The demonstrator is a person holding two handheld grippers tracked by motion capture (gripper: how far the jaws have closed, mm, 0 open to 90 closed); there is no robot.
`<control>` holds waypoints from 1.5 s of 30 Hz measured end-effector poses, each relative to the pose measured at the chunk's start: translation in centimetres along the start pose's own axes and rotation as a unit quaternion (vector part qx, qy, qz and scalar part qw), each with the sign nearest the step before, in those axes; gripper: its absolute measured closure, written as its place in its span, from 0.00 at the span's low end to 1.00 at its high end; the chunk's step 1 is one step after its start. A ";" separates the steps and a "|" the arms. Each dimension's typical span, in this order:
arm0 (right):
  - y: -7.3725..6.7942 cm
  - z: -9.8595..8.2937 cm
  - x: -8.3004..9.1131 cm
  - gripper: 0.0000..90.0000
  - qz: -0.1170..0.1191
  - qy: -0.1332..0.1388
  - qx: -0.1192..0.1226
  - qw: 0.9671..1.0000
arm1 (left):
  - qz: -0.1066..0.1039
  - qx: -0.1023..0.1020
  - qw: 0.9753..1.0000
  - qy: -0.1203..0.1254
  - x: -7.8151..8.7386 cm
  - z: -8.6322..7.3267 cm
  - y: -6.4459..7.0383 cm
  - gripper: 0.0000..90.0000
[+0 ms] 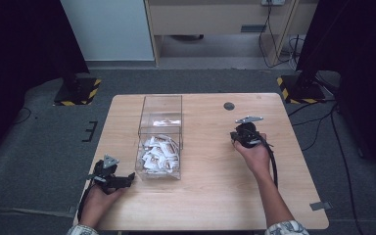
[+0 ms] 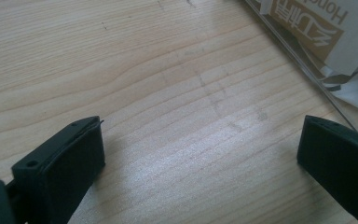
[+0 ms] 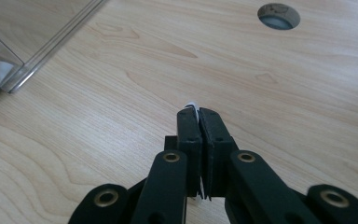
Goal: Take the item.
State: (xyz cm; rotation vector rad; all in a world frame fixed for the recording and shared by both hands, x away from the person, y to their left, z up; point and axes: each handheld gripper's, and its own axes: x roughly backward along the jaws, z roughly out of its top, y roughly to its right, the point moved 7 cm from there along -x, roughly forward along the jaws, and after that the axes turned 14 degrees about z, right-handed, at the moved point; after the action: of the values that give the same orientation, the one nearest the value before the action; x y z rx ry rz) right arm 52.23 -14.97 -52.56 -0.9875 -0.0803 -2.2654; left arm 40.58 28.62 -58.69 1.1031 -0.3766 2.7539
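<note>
Grey carpet surrounds our wooden table (image 1: 215, 196), where a clear box (image 1: 160, 137) holds white and brown sachets (image 1: 159, 154). Our left gripper (image 2: 200, 154) rests near its corner, jaws wide and empty. Our right gripper (image 3: 199, 116) sits well apart, jaws pinched on a thin white sliver (image 3: 192, 104), probably one sachet. We judge the next move is setting it down.

I see a clear plastic box (image 1: 160, 137) standing upright and open-topped on the worktop (image 1: 215, 196), holding a heap of white and brown sachets (image 1: 159, 154) at its near end. Right of the box, one thin white sachet (image 3: 193, 104) sits pinched edge-on in my right tool (image 3: 199, 114).
</note>
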 end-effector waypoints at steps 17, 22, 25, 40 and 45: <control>-0.1 -0.3 -1.4 0.95 0.000 -0.003 -0.006 1.000 | 0.001 0.001 1.000 0.000 0.0 0.0 0.0 0.00; -0.4 -0.4 -1.9 0.94 0.003 -0.009 -0.004 1.000 | 0.001 0.001 1.000 0.000 0.0 0.0 0.0 0.00; -0.7 -0.3 -2.0 0.89 0.006 -0.010 -0.006 1.000 | 0.001 0.002 1.000 0.000 0.0 0.0 0.0 0.00; -1.4 0.3 -1.4 0.65 0.008 -0.004 -0.012 1.000 | 0.001 0.001 1.000 0.000 0.0 0.0 0.0 0.00; -1.3 0.3 -1.0 0.56 0.000 0.001 -0.015 1.000 | 0.001 0.001 1.000 0.000 0.0 0.0 0.0 0.00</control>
State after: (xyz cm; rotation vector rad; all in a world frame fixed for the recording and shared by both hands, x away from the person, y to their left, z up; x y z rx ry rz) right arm 52.14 -13.26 -52.77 -1.0019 -0.0453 -2.2730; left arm 40.56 28.62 -58.69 1.1045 -0.3744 2.7573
